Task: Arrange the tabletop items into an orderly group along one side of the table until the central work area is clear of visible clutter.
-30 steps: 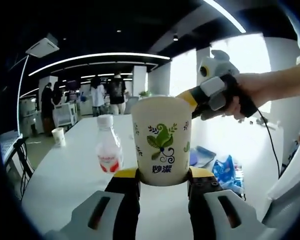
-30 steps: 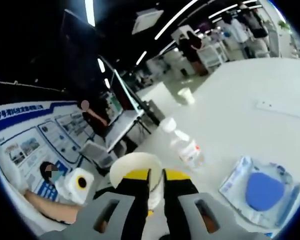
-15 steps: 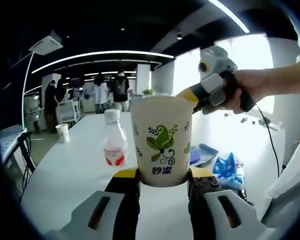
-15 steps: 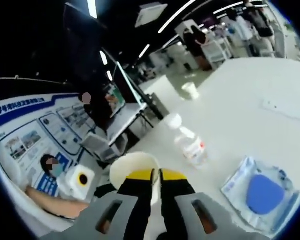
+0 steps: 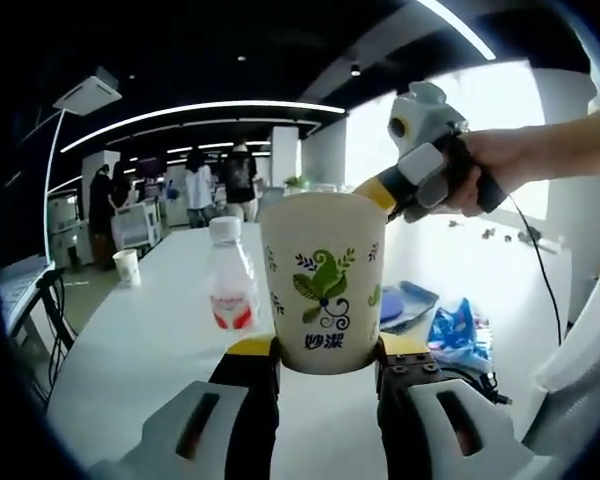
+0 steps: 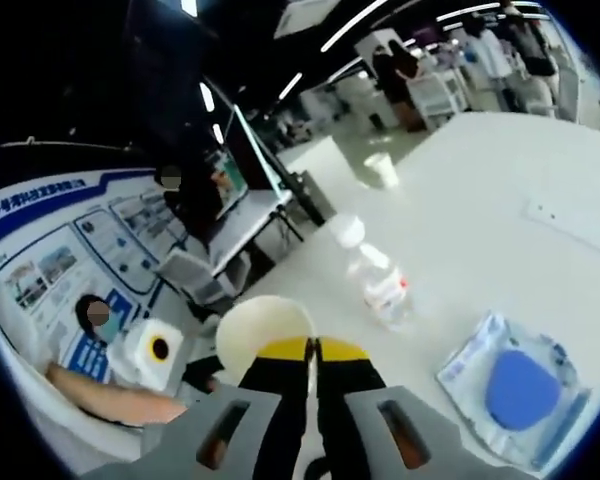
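Observation:
A white paper cup with a green leaf print stands upright between the jaws of my left gripper, which is shut on its lower part. My right gripper comes in from the upper right, held by a hand, with its yellow tips on the cup's far rim. In the right gripper view, my right gripper has its jaws pressed together on the rim of the cup. A small clear bottle with a red label stands on the white table behind the cup, and the bottle shows again.
A small paper cup stands far back on the table, the same cup near its edge. Blue packets lie at the right; a blue-filled clear pack lies close by. People stand beyond the table. An arm is at lower left.
The right gripper's jaws have drawn closer together on the cup's rim. Both views have shifted slightly; the cup stays in the left gripper.

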Demonstrator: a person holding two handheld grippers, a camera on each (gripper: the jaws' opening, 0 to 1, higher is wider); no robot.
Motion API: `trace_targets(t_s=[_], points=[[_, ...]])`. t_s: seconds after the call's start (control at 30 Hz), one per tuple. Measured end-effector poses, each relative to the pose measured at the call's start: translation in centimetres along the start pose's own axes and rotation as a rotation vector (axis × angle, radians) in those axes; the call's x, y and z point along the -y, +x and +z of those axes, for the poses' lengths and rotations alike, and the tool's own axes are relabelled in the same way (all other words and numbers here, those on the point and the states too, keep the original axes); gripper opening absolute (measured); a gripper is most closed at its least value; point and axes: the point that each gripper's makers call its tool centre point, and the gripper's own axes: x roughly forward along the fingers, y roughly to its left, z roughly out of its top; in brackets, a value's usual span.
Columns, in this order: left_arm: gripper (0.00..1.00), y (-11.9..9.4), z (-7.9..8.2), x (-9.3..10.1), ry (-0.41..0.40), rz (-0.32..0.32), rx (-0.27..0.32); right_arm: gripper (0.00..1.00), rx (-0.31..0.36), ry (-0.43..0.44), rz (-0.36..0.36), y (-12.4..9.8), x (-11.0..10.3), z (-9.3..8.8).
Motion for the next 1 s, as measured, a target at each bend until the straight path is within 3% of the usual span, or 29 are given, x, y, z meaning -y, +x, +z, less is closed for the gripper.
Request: trace_targets(t_s=[0.13, 0.17, 0.27, 0.33, 0.57, 0.77, 1.0], points=[[0.33, 0.1, -0.2, -0.2, -0.038, 0.007, -0.009, 0.00, 0.011, 0.001, 0.005, 0.1, -0.1, 0.1], [0.33, 0.2, -1.1, -0.1, -0.098, 0.001, -0.057, 0.00, 0.021, -0.009, 0.001, 0.1, -0.1, 0.4], [0.35, 0.3, -1.0, -0.5, -0.080, 0.014, -0.044, 0.00, 0.039, -0.004, -0.005, 0.0, 0.2, 0.8], [0.34, 0.4, -0.8, -0.6, -0.117, 0.016, -0.032, 0.00, 0.044, -0.001, -0.010, 0.0, 0.4, 1.0], [0.38, -0.4, -1.5, -1.0, -0.131, 0.037, -0.050, 0.00, 0.073, 0.015, -0.105, -0.2, 4.1, 1.7], [0.38, -1.8, -2.3, -1.8, -0.159, 0.064, -0.055, 0.00, 0.090, 0.008, -0.141, -0.1, 5.1, 2.3], [0.52, -2.5, -2.6, -1.8, -0.200, 0.040, -0.099, 0.00, 0.070, -0.014, -0.177, 0.8, 6.4, 2.2]])
